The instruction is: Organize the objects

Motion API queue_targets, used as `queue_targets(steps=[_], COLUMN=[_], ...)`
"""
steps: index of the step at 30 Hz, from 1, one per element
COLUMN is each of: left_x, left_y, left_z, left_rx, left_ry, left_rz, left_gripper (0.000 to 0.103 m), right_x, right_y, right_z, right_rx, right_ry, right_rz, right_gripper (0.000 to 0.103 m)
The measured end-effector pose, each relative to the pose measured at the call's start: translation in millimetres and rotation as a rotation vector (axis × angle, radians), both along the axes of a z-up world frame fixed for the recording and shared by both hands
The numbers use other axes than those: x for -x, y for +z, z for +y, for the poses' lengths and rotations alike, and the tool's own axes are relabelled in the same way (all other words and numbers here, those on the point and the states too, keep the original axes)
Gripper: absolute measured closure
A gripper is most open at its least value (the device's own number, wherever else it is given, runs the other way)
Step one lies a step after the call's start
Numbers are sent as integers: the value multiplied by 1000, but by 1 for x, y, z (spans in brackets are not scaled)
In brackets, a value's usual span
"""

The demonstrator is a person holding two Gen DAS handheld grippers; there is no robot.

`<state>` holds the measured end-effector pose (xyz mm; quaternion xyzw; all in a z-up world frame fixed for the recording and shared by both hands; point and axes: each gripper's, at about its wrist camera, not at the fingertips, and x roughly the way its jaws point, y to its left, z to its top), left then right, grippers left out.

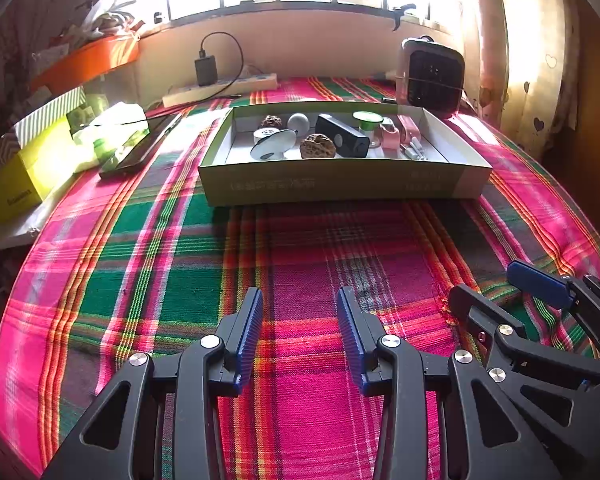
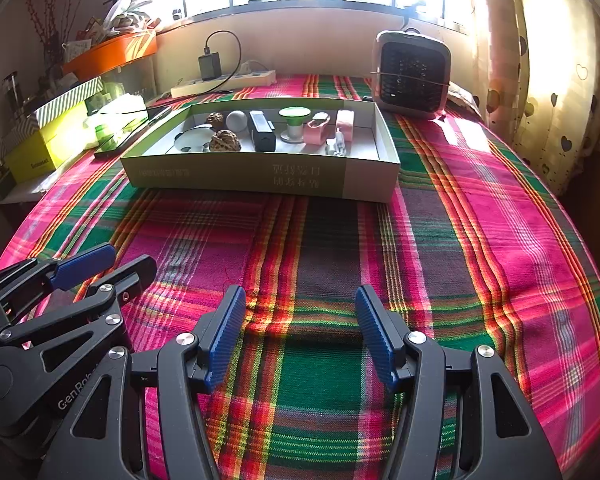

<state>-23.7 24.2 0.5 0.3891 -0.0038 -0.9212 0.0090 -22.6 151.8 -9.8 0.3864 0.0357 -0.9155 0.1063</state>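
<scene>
A shallow green-and-white cardboard box sits on the plaid cloth at mid table. It holds two walnuts, a grey ball, a black rectangular device, a green-topped stand, pink items and small white pieces. My left gripper is open and empty, low over the cloth, well short of the box. My right gripper is open and empty beside it; it also shows in the left wrist view.
A small fan heater stands behind the box at right. A power strip with charger lies by the back wall. A dark tablet, yellow box and orange tray crowd the left. Curtain at right.
</scene>
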Motion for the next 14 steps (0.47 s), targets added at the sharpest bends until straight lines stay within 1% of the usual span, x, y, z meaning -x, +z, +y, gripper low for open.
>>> queue_targets(steps=[14], left_x=[1], left_y=[0], left_z=[-1], left_rx=[-3], left_ry=[-2], left_rz=[-7], left_gripper=[67], right_x=[0], right_y=[0], right_z=[0], right_rx=[0], right_ry=[0], right_rz=[0], right_gripper=[45])
